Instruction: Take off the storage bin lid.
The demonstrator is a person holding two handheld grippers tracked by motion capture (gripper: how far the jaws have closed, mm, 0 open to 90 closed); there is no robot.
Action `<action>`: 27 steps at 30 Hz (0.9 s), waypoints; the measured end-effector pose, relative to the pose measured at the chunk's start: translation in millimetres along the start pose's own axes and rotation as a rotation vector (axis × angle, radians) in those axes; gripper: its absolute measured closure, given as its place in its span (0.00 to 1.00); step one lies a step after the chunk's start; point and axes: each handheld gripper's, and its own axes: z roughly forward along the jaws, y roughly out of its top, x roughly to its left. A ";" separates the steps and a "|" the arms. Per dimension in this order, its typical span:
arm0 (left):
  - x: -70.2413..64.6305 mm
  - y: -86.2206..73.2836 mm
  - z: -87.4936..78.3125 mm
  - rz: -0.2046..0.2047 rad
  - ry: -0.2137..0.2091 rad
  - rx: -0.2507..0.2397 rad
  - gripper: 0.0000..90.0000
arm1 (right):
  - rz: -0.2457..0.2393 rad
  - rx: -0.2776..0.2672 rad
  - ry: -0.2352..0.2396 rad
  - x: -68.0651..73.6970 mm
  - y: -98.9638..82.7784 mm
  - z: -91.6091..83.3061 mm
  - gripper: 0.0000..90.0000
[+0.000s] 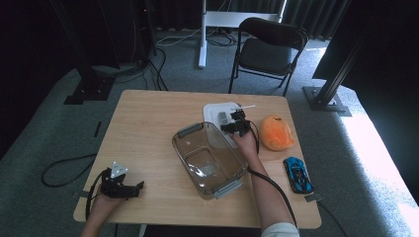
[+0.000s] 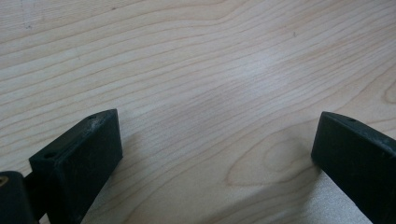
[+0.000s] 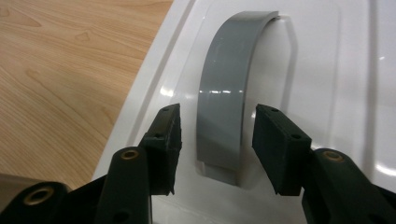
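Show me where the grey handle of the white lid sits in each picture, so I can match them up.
High view: the grey handle is a small patch on the white lid, behind the clear tub, just left of the right tongs.
Left gripper view: bare wooden table, no handle.
Right gripper view: the handle arches up the centre, between the open jaws, untouched.
Shared landmark: the pale wood tabletop.

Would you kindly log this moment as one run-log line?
right tongs: open, astride grey handle of white lid, pads not touching | left tongs: open over bare table | clear container: uncovered
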 end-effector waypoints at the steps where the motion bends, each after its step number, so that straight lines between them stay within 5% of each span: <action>1: 0.0 0.0 0.0 0.000 0.000 0.000 0.02 | -0.005 -0.003 -0.001 0.1 -0.6 -1.4 0.55; 14: -0.1 0.0 0.0 0.000 0.000 0.000 0.02 | -0.039 -0.022 0.005 6.1 -5.9 -25.1 0.47; 27: -0.2 0.0 0.0 -0.002 0.000 0.000 0.02 | -0.068 -0.021 0.017 14.3 -8.1 -49.5 0.24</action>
